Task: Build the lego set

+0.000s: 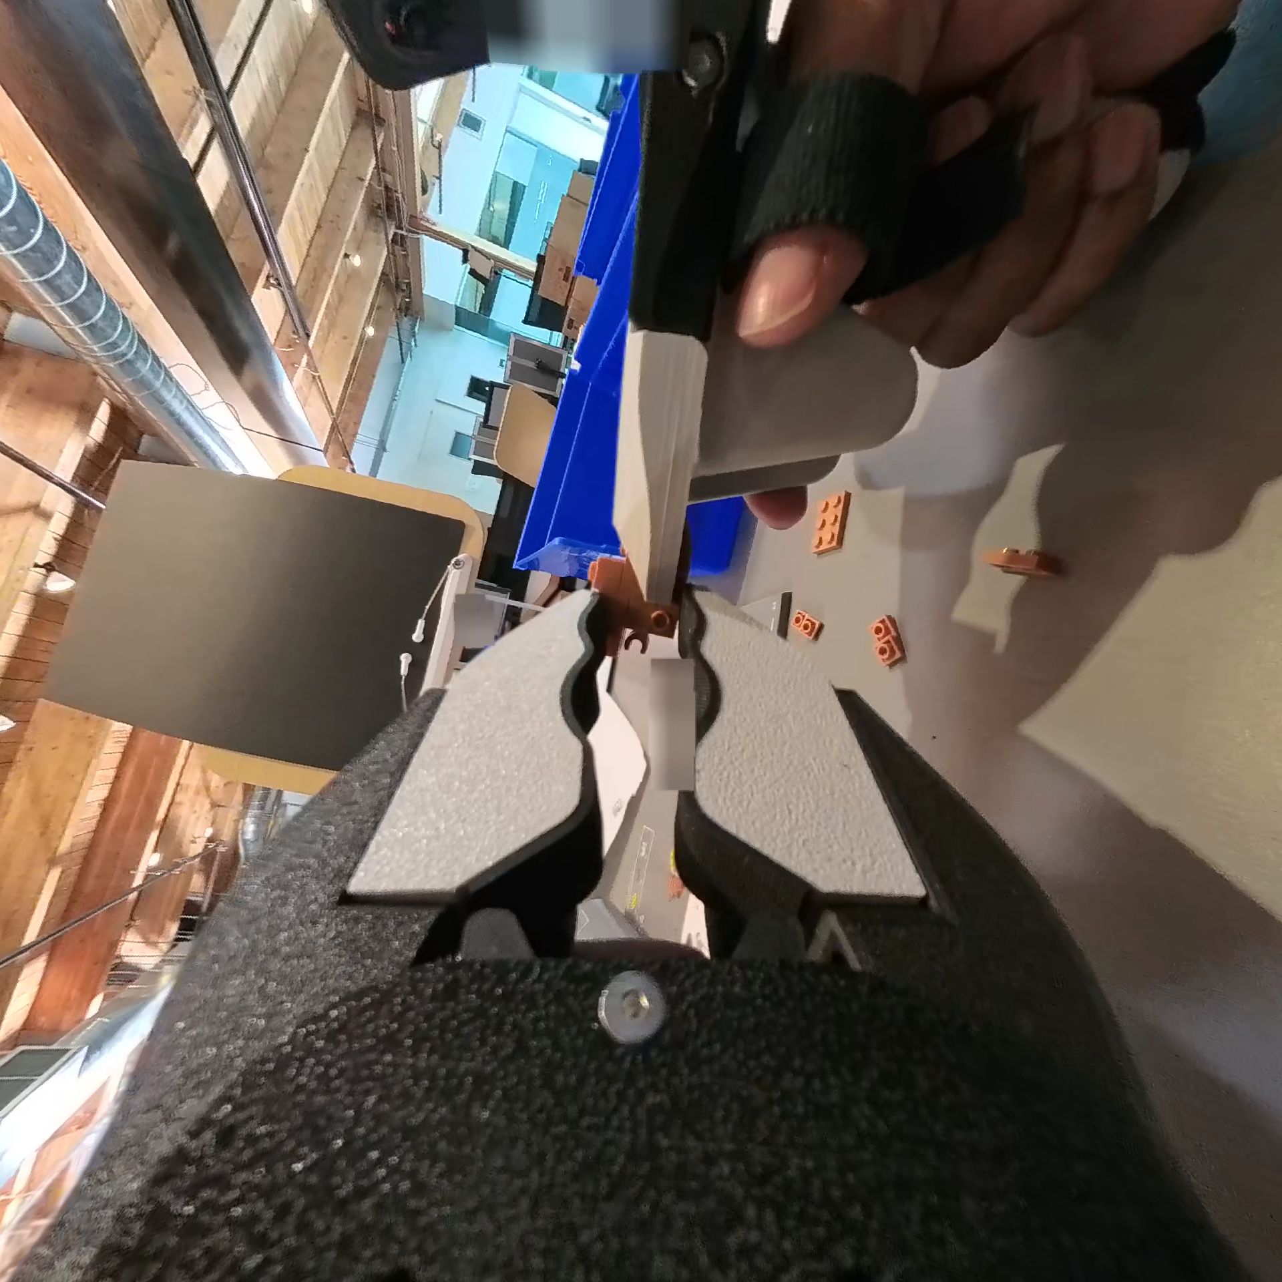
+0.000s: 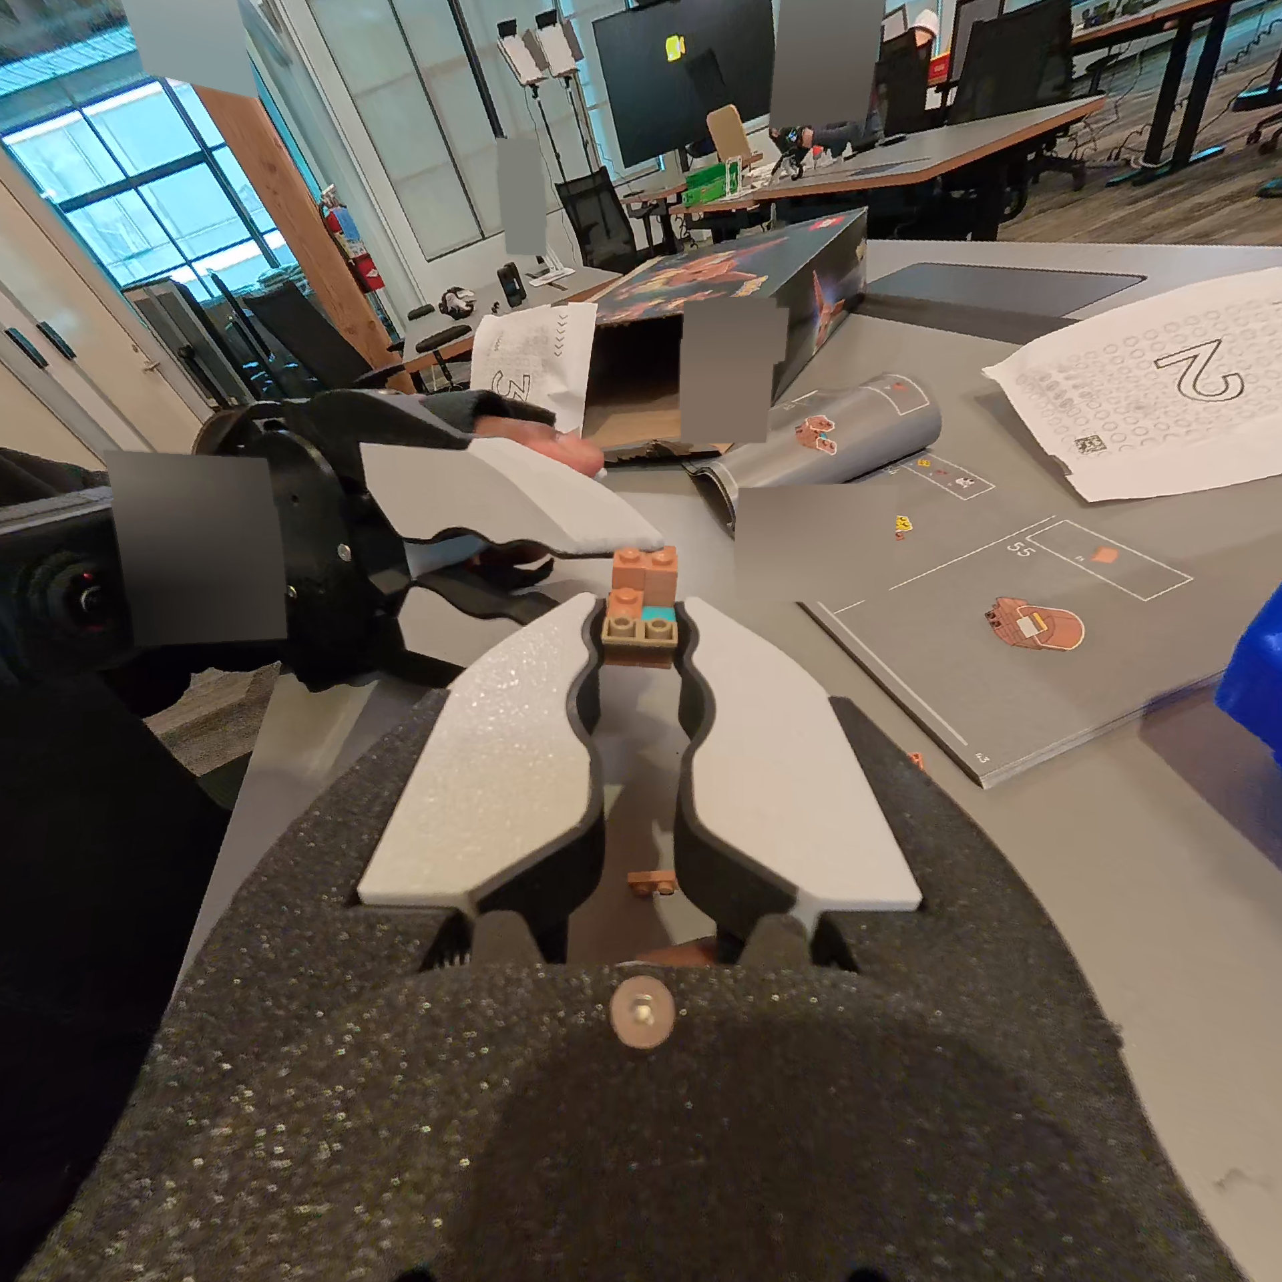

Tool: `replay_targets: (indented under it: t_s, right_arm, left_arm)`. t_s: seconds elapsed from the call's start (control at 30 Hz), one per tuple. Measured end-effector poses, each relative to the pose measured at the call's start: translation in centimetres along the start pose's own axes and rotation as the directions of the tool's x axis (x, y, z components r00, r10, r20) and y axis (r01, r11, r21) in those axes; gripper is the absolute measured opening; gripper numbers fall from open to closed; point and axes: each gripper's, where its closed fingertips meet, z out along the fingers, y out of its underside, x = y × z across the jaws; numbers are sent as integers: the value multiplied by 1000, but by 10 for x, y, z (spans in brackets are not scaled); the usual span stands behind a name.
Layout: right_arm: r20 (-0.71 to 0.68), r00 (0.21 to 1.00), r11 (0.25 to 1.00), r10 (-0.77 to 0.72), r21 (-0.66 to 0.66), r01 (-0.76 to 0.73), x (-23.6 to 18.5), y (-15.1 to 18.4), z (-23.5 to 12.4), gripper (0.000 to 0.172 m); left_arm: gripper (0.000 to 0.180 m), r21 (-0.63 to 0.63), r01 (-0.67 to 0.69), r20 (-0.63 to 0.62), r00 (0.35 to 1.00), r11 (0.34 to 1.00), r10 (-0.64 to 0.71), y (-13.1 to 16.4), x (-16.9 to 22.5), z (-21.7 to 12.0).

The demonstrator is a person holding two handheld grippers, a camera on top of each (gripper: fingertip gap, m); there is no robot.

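Observation:
My right gripper (image 2: 639, 624) is shut on a small brick assembly (image 2: 642, 603) with a tan base, brown bricks and a teal tile, and holds it above the grey table (image 2: 1040, 867). My left gripper (image 1: 639, 614) comes in from the left. Its upper finger (image 2: 527, 499) lies on the assembly's top bricks, and its lower finger passes behind my right finger. In the left wrist view both left pads touch the brown bricks (image 1: 621, 590), and the right gripper's finger (image 1: 659, 451) reaches down from above.
Loose brown plates (image 1: 831, 522) (image 1: 888, 642) lie on the table, and one more lies under my right gripper (image 2: 652, 884). An open instruction booklet (image 2: 1006, 624), a cardboard box (image 2: 728, 291), a paper bag (image 2: 1144, 388) and a blue bin (image 1: 590, 416) stand around. The tips of both grippers are at nearly the same place.

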Motion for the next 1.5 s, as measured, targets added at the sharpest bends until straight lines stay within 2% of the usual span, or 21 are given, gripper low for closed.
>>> replay_targets:
  t_s: [0.13, 0.23, 0.33, 0.43, 0.73, 0.97, 1.23, 1.4, 1.5]
  right_arm:
    - [20, 998, 998, 58, 11, -59, 3, 0, 0, 18]
    - [45, 992, 993, 114, 23, -116, 3, -2, -1, 18]
    - [43, 991, 991, 127, 27, -129, 5, -2, -1, 18]
    - [41, 989, 990, 139, 26, -140, 7, -2, -1, 18]
    - [40, 994, 995, 99, -11, -98, 2, 4, 2, 18]
    - [18, 999, 999, 33, -22, -33, -1, 5, 2, 18]
    - [16, 999, 999, 28, -26, -27, -1, 6, 3, 18]
    - [16, 998, 998, 57, -7, -57, 3, 2, 0, 18]
    - [-5, 1000, 1000, 30, -10, -30, 8, 1, -2, 18]
  left_arm:
    - [20, -21, -19, 16, 1000, 1000, 20, 1, 0, 2]
    - [21, 7, 42, 17, 999, 999, -43, 0, -1, 4]
    - [30, 35, 123, 10, 992, 992, -123, 2, -4, 2]
    - [32, 56, 150, -2, 989, 987, -150, 2, -6, 1]
    - [29, 45, -8, 16, 1000, 999, 8, -2, 4, 2]
    - [25, 36, -35, 14, 999, 999, 35, -2, 4, -1]
    - [25, 43, -34, 13, 999, 999, 33, -1, 5, -4]
    - [28, 72, 43, 28, 999, 996, -45, -3, 2, -2]
    - [37, 126, 207, -48, 978, 970, -203, -4, 0, -6]
